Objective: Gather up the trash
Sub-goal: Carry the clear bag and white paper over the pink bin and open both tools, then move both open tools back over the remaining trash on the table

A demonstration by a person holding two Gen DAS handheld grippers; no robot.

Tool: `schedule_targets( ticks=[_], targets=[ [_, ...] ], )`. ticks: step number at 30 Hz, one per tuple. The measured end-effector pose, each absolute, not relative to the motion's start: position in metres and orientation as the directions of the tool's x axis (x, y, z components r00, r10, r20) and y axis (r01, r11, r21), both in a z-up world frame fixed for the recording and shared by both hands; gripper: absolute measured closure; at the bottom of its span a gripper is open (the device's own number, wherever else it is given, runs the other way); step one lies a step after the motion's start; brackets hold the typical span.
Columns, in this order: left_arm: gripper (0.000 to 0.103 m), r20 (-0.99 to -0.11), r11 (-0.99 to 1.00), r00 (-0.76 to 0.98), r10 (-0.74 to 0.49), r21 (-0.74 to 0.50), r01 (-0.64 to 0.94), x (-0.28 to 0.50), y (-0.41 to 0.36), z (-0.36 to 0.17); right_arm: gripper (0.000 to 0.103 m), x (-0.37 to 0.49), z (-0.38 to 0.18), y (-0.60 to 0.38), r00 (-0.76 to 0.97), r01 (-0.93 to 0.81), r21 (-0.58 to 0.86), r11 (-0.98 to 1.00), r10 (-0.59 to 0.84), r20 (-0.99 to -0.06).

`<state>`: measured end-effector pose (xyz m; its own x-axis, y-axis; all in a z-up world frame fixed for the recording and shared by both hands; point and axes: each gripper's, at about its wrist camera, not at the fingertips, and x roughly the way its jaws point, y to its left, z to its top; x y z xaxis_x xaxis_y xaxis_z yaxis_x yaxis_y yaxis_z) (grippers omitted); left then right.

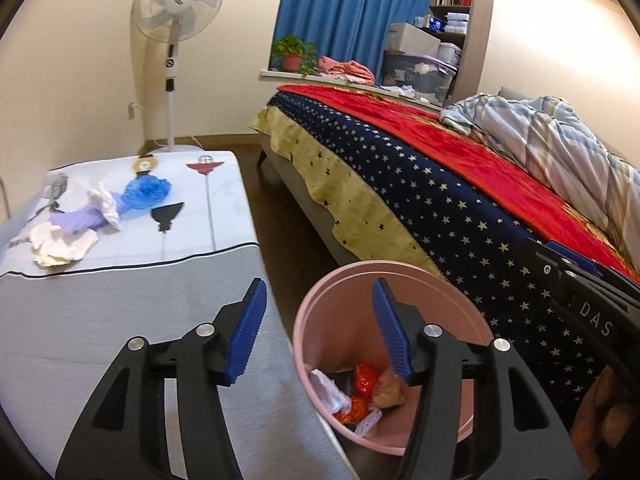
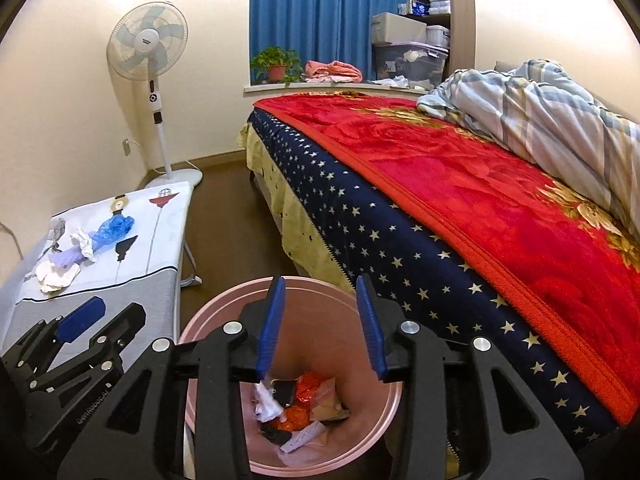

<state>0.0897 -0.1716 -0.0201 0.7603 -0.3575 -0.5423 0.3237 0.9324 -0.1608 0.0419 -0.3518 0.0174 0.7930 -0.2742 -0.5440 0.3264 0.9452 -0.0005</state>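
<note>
Item: pink waste bin, on the floor between the low table and the bed, near both cameras. Contents: orange wrappers, white paper scraps, a tan crumple, dark pieces, all lying at the bottom.

Item: right gripper. Held directly above the bin mouth, pointing down into it. Blue pads stand moderately apart; nothing between them.

Item: left gripper. Held at the bin's left rim, half over the table edge. Pads stand wide apart; nothing between them.

Item: remaining trash, far left on the table's printed cloth. White crumpled tissues nearest; a lilac glove touching them; a second white wad over the glove; a blue plastic cover farthest.

Step in hand, as judged: release over the bin appears complete, and the next fetch is due.

Handling notes: lift both grippers clear of the rim before swinging left, or the light bin may tip. Take the near tissues first. Come down over the soft pieces with pads wide and close on their bulk, not on the cloth beneath, which would drag. The glove and wad overlap, so one pinch may lift both.
</note>
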Motion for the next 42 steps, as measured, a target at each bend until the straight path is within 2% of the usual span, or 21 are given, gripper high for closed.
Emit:
schedule_targets(
  ticks=[2, 16, 23, 29, 32, 35, 37, 42],
  targets=[
    [0.042, -0.540, 0.937, 0.767, -0.347, -0.159, 0.312, 0.087, -0.165, -0.017, 0.064, 0.040, 0.021, -0.345, 0.803, 0.306, 0.002, 0.952, -0.257, -0.538],
    [0.042, -0.512, 0.970, 0.824, -0.242, -0.098, 0.224, 0.092, -0.100, 0.030, 0.064, 0.051, 0.072, -0.295, 0.873, 0.172, 0.004, 0.985, -0.151, -0.464],
    [0.042, -0.501, 0.983, 0.845, -0.185, -0.082, 0.166, 0.110, -0.058, 0.065, 0.064, 0.085, 0.107, -0.260, 0.885, 0.034, 0.032, 0.999, -0.015, -0.466],
    [0.042, -0.490, 0.981, 0.849, -0.195, -0.101, 0.167, 0.138, -0.030, 0.088, 0.064, 0.129, 0.128, -0.231, 0.870, -0.075, 0.069, 0.995, 0.099, -0.483],
    [0.044, -0.494, 0.983, 0.851, -0.180, -0.110, 0.144, 0.158, -0.016, 0.089, 0.064, 0.154, 0.132, -0.214, 0.861, -0.124, 0.078, 0.989, 0.146, -0.486],
    [0.044, -0.488, 0.989, 0.861, -0.147, -0.065, 0.132, 0.178, -0.009, 0.086, 0.064, 0.179, 0.129, -0.196, 0.855, -0.174, 0.064, 0.983, 0.183, -0.486],
    [0.044, -0.477, 0.991, 0.870, -0.129, -0.028, 0.131, 0.191, -0.005, 0.077, 0.064, 0.194, 0.122, -0.187, 0.849, -0.196, 0.056, 0.979, 0.198, -0.490],
    [0.044, -0.481, 0.992, 0.869, -0.119, -0.033, 0.118, 0.214, 0.011, 0.050, 0.065, 0.233, 0.092, -0.172, 0.820, -0.233, 0.097, 0.968, 0.249, -0.516]
  ],
)
